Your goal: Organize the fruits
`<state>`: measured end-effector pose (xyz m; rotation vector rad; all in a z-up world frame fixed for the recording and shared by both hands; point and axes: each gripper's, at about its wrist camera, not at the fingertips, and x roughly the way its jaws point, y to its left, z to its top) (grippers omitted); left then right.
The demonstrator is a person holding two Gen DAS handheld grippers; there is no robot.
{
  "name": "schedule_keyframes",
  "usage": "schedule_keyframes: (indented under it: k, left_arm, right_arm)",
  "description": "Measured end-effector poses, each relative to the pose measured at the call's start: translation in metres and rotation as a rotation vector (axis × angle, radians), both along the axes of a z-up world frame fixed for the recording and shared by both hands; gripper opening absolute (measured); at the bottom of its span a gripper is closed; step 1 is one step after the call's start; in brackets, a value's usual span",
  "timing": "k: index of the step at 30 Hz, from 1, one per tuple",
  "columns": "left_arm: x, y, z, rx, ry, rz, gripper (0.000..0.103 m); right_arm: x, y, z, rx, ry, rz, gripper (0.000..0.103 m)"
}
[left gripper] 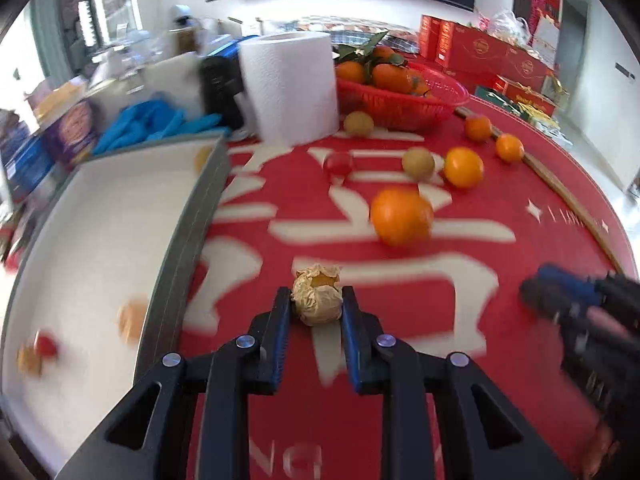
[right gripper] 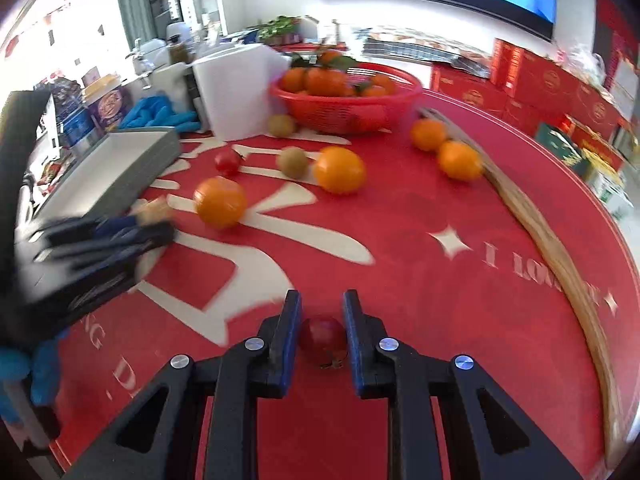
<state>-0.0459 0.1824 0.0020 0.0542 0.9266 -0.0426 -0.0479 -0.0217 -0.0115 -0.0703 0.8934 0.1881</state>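
Red table mat (right gripper: 420,280) with loose oranges (right gripper: 340,169), basket (right gripper: 344,110), tray (left gripper: 100,232).

— Where is room lying open on the red mat (right gripper: 420,280)?

— Along its near right side; nothing is standing there up to the wooden strip (right gripper: 532,224) edging it.

— And what is blocking the way further in?

— Loose oranges (right gripper: 220,201), two brownish fruits (right gripper: 293,162) and a small tomato (right gripper: 227,161) are sitting scattered mid-mat. Behind them the red basket (right gripper: 344,110) and paper towel roll (right gripper: 236,92) are closing off the back.

— The left?

— The grey-walled tray (left gripper: 192,216) is walling that side.
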Motion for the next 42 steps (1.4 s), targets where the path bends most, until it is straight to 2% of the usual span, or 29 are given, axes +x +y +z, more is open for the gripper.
schedule_keyframes:
  k: [2,4,6,7,9,10,11,12,13,20,22,23,25,42]
  left_arm:
    - [-0.014,0.000,-0.001,0.000,-0.014,0.028,0.028]
    - [-0.018,-0.001,-0.002,0.013,-0.031,0.045,0.040]
    - [-0.016,-0.002,-0.002,0.025,-0.035,0.039,0.073]
    - [-0.013,0.001,-0.002,0.013,-0.026,0.031,0.079]
    - [-0.008,0.002,-0.004,-0.019,-0.011,0.022,0.081]
    - [-0.005,0.001,-0.003,-0.022,-0.005,0.023,0.081]
    - [-0.003,0.001,-0.003,-0.031,-0.003,0.019,0.082]
    - [-0.003,0.000,-0.002,-0.030,-0.002,0.018,0.083]
    - [-0.002,-0.001,-0.002,-0.029,-0.002,0.016,0.083]
    - [0.006,-0.010,-0.008,-0.032,0.026,-0.026,0.103]
    - [0.007,-0.011,-0.009,-0.029,0.028,-0.028,0.103]
    - [0.007,-0.011,-0.009,-0.030,0.028,-0.028,0.103]
    - [0.007,-0.011,-0.009,-0.030,0.028,-0.028,0.103]
    - [0.006,-0.015,-0.008,-0.028,0.027,-0.028,0.103]
  right_arm:
    - [-0.008,-0.009,0.000,0.005,-0.003,-0.028,0.023]
    - [-0.012,-0.014,0.000,0.006,-0.005,-0.045,0.023]
    - [-0.013,-0.017,0.001,0.008,-0.005,-0.048,0.023]
    - [-0.013,-0.018,0.001,0.008,-0.005,-0.046,0.023]
    - [-0.014,-0.018,0.001,0.002,-0.005,-0.041,0.025]
    - [-0.014,-0.018,0.001,-0.001,-0.005,-0.039,0.034]
    - [-0.015,-0.018,0.001,-0.007,-0.005,-0.043,0.059]
    - [-0.016,-0.019,0.001,-0.011,-0.013,-0.050,0.070]
    - [-0.017,-0.020,0.002,-0.005,-0.021,-0.051,0.073]
    - [-0.016,-0.022,-0.002,-0.019,0.000,-0.055,0.074]
    - [-0.016,-0.016,-0.005,-0.056,-0.002,-0.051,0.078]
    - [-0.015,-0.013,-0.006,-0.066,0.009,-0.044,0.091]
    - [-0.011,-0.012,-0.009,-0.061,0.028,-0.041,0.102]
    - [-0.011,-0.012,-0.010,-0.062,0.030,-0.041,0.102]
